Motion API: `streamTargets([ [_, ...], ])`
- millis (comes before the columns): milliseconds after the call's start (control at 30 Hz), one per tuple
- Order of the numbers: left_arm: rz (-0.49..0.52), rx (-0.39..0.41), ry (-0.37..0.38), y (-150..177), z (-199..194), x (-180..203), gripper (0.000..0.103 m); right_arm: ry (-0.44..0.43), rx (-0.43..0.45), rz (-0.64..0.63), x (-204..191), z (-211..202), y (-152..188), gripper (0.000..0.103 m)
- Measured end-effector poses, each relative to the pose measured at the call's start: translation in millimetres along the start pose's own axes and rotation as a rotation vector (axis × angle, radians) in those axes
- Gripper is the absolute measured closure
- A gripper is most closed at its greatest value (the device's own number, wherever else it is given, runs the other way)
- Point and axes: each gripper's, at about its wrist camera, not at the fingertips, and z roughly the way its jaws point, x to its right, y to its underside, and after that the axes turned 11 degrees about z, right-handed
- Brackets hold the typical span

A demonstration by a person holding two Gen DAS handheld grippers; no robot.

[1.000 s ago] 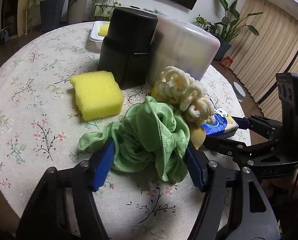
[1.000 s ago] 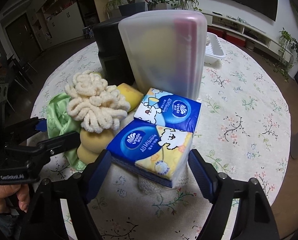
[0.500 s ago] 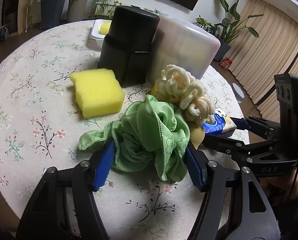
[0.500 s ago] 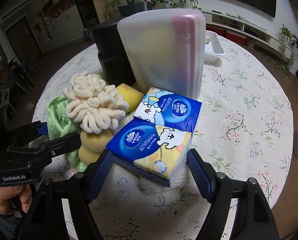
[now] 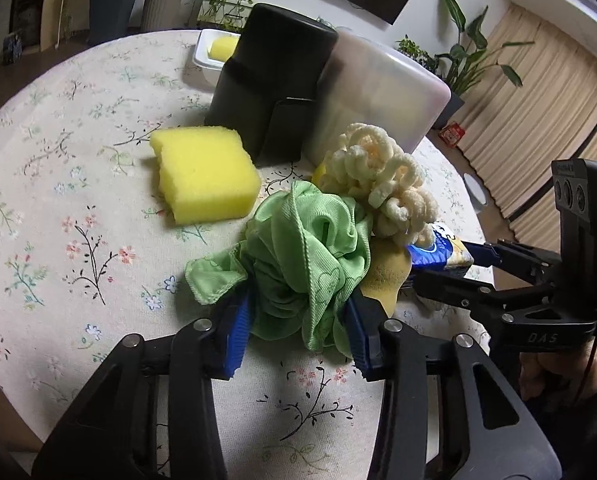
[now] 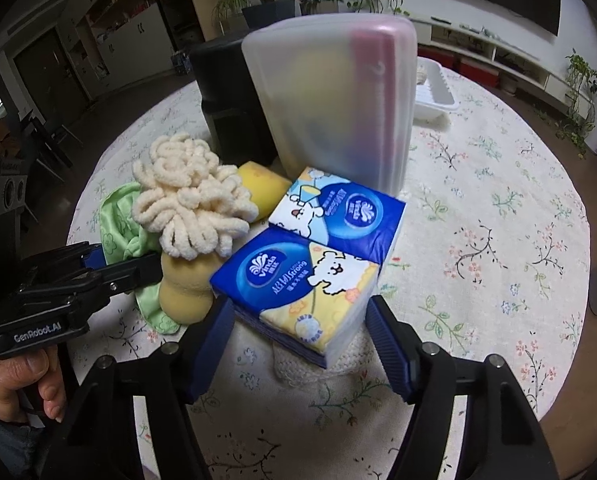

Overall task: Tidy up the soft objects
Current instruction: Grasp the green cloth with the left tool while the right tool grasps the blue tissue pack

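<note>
A crumpled green cloth (image 5: 310, 256) lies on the floral table, and my left gripper (image 5: 298, 328) is shut on its near part; the cloth also shows in the right wrist view (image 6: 118, 224). A cream chenille mop head (image 5: 378, 176) rests on a tan sponge (image 6: 186, 284) beside it. A yellow sponge block (image 5: 206, 178) lies to the left. My right gripper (image 6: 302, 344) is open around the nearer of two blue tissue packs (image 6: 298, 284), which sits on a knitted cream pad (image 6: 322, 364). The second pack (image 6: 338, 208) lies behind.
A black container (image 5: 270, 80) and a frosted plastic box (image 6: 334, 100) stand at the back. A white tray (image 5: 212, 50) holding a yellow piece sits behind them. Another white tray (image 6: 434, 92) is at the far right. The table edge (image 5: 14, 412) is near.
The left gripper's fingers have closed in on the green cloth, bunching it narrower. The right gripper has edged slightly forward around the tissue pack.
</note>
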Motion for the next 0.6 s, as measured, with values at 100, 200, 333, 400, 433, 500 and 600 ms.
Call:
streamTargets([
  [100,0.007,-0.001,-0.007,0,0,2,0.064,-0.028,-0.025,0.004,-1,0,-3,0.019],
  [200,0.003,-0.001,-0.001,1,1,0,0.064,0.0,-0.03,-0.05,-11,8,-6,0.014],
  [333,-0.006,0.001,0.005,1,1,-2,0.062,0.003,-0.025,-0.036,-12,18,-11,0.013],
  [400,-0.011,0.003,0.008,1,0,-3,0.062,0.005,-0.019,-0.015,-10,20,-13,0.013],
  [433,-0.01,0.003,0.009,1,0,-2,0.062,0.007,-0.011,-0.01,-9,20,-13,0.014],
  [500,-0.008,0.002,0.008,1,0,-2,0.062,0.034,0.009,-0.03,-12,22,-12,0.015],
  [600,-0.009,0.003,0.009,2,0,-1,0.062,0.06,0.028,-0.05,-16,23,-11,0.016],
])
